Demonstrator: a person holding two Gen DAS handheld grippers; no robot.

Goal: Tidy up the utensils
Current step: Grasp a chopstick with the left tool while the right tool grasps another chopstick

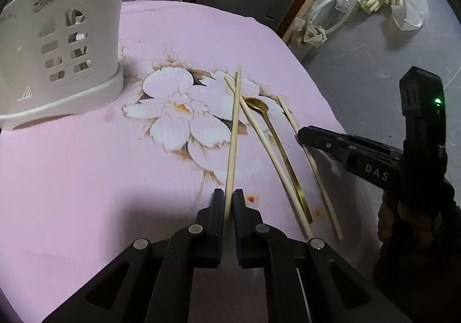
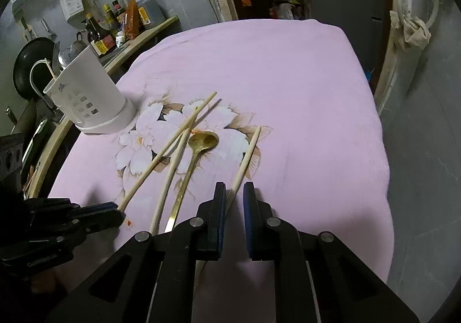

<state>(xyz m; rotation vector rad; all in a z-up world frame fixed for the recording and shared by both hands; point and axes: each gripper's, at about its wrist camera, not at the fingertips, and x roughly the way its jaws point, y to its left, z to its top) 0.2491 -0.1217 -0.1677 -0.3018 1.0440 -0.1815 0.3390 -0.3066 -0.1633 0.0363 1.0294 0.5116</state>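
Over the pink cloth (image 1: 86,164), left tongs (image 1: 229,202) pinch a chopstick (image 1: 234,127); right tongs (image 2: 234,193) straddle another.

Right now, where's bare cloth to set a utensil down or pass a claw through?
Free: the pink cloth beyond and right of the rightmost chopstick, out to the table edge, and the near-left strip in front of the white plastic utensil holder. Crowded: the centre, where three more wooden chopsticks and the gold metal spoon fan out, with both claws at their near ends.

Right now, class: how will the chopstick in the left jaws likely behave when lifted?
The chopstick looks straight and thin, so probably stiff and light. Held near one end by the left gripper, it may droop or pivot. Its smooth surface might slip.
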